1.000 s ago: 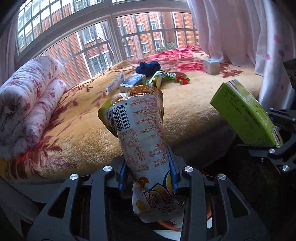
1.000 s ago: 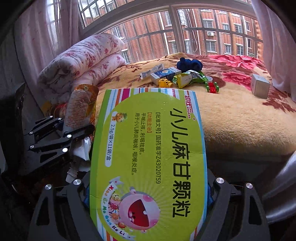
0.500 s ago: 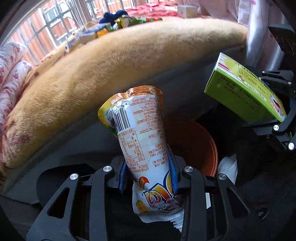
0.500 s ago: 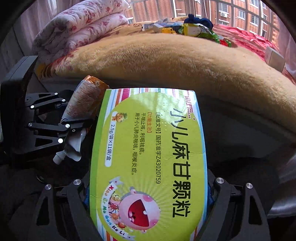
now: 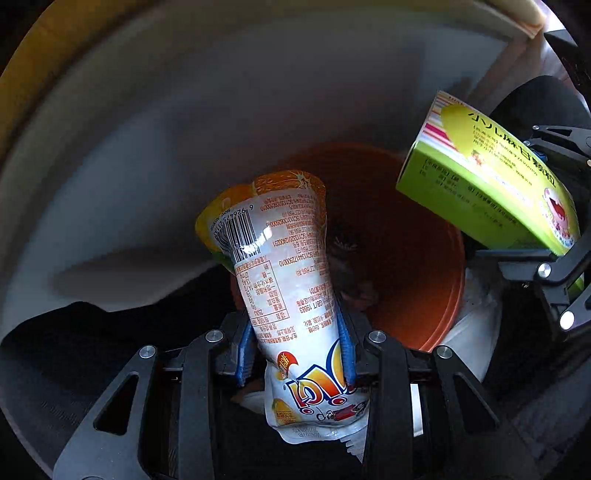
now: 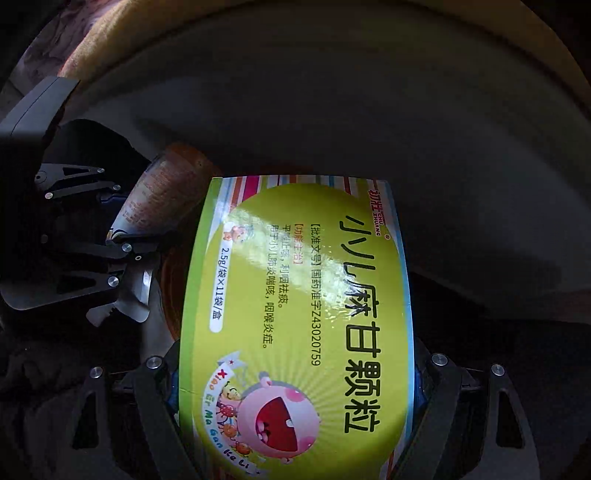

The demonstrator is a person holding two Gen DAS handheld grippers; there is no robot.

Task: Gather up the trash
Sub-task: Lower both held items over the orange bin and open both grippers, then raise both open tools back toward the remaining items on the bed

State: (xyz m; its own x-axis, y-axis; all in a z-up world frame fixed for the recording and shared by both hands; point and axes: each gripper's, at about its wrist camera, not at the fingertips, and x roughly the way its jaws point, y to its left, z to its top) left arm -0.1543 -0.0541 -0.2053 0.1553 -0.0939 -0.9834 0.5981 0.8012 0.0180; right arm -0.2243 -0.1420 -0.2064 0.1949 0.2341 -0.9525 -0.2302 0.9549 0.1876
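Observation:
My left gripper [image 5: 295,350] is shut on a white and orange drink pouch [image 5: 284,269], held upright over an orange bin [image 5: 402,258] on the floor. My right gripper [image 6: 295,376] is shut on a green medicine box [image 6: 295,314], which fills most of the right wrist view. In the left wrist view the box [image 5: 487,184] hangs over the bin's right rim. In the right wrist view the pouch [image 6: 162,192] and the left gripper [image 6: 122,236] sit at the left, with a sliver of the bin [image 6: 173,280] beside the box.
The pale side of the bed [image 5: 184,129] rises behind the bin, with the yellow blanket's edge [image 6: 517,29] above it. A white bag liner [image 5: 472,332] shows at the bin's right side. Dark floor lies around.
Both grippers have dropped from bed height down beside the bed. The bed top and window have left view. The orange bin is now under the pouch and box.

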